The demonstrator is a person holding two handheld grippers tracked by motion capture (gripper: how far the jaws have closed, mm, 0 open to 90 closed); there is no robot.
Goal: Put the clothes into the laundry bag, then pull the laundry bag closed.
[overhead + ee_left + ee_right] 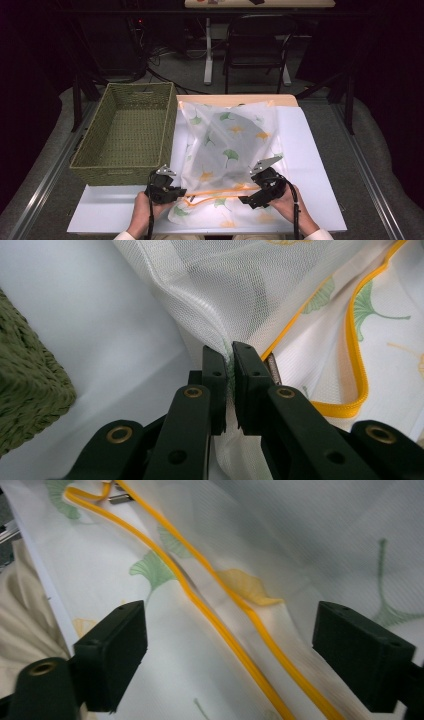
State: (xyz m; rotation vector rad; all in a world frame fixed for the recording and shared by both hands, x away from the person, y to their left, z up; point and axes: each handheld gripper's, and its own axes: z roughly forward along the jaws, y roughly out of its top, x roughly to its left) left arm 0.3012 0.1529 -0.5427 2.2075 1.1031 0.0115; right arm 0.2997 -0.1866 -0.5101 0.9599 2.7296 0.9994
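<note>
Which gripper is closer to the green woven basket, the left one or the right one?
Left. The left gripper sits just below the basket near its front corner; the right gripper is farther away, across the mesh bag.

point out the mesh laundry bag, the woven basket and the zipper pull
mesh laundry bag (pixel 227 145), high view, middle of its printed panel
woven basket (pixel 131 175), high view, near wall
zipper pull (pixel 120 499), right gripper view, its metal tab

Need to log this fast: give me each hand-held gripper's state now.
Left hand-held gripper: closed on the mesh laundry bag.
Right hand-held gripper: open, jaws wide over the bag's yellow zipper, gripping nothing.
</note>
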